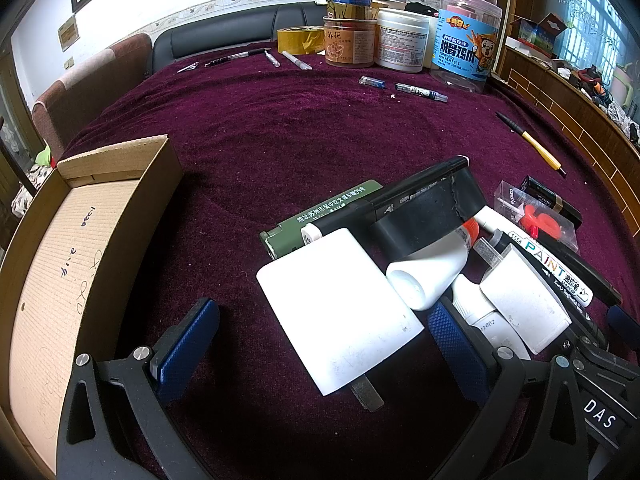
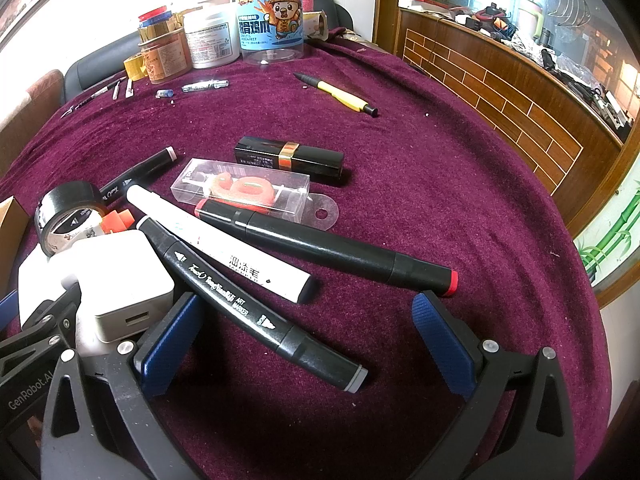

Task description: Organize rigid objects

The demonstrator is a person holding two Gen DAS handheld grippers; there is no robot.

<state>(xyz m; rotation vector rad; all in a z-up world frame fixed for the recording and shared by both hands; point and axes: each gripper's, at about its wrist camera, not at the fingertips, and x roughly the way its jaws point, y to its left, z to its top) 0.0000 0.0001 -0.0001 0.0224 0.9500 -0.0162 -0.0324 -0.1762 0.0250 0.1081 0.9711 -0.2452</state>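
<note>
The white marker (image 1: 560,270) reads "PAINT" and "MARKER", and the black pen (image 2: 256,308) reads "Touch" and "ART MARKER". The clear jar's blue label (image 1: 464,46) says "BONELESS CHICKEN FEET". "DAS" stands on the right claw's frame (image 1: 598,414), and "GenRobot.AI" on the left claw's body (image 2: 30,394).

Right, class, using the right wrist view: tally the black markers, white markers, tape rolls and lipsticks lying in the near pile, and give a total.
Black markers: 3
White marker: 1
Black tape roll: 1
Lipstick: 1
Total: 6
</note>
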